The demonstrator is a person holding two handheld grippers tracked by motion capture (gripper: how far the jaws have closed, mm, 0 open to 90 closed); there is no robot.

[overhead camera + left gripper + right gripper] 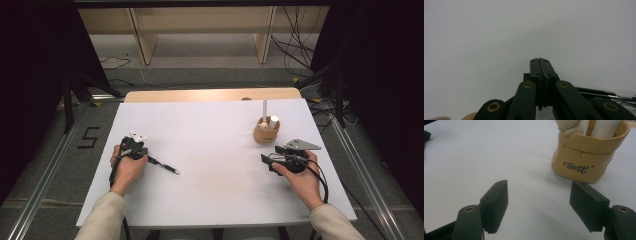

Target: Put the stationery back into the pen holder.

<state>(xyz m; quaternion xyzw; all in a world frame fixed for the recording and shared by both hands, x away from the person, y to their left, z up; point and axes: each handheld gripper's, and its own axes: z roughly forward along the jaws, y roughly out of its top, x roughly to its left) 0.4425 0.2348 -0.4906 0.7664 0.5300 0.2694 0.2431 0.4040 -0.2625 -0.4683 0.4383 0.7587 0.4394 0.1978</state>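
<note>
My left gripper [134,146] rests on the white table [210,150] at the left, held in a hand, and its jaws are shut. In the left gripper view the two jaws [539,63] meet flat with nothing between them. A black pen [164,166] lies on the table just right of that gripper; its barrel [609,96] shows beside the jaw links. My right gripper [270,154] sits at the right, open, its pads [495,202] wide apart over bare table. A tan pot [586,157] lettered "Best" stands just ahead and to the right of it.
The tan pot [266,131] holds white sticks, one standing tall, and a pale rounded piece. Beyond the table's far edge are wooden shelf legs [145,47] and loose cables on the floor. A floor mark like a "5" [89,137] lies left of the table.
</note>
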